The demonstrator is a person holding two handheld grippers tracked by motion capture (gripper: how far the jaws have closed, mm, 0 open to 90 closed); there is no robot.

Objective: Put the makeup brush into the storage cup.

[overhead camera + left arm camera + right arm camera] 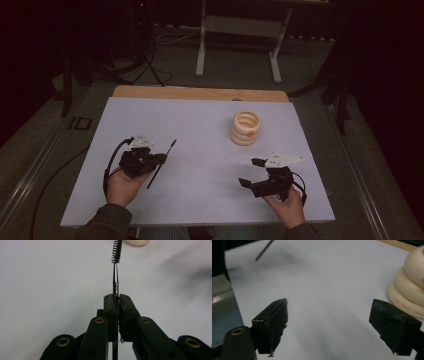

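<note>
On the white table over grey floor, the left gripper clamps a thin brush; the right gripper gapes empty.

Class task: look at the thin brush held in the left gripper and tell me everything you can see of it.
The brush is a slim wand: a short head of black spiral bristles on a thin, shiny, metal-looking stem. The left gripper is shut on the stem, jaws pressed together around it. In the high view it slants across the gripper above the white table. Its bristle tip points toward the cream ribbed cup, without touching it.
</note>
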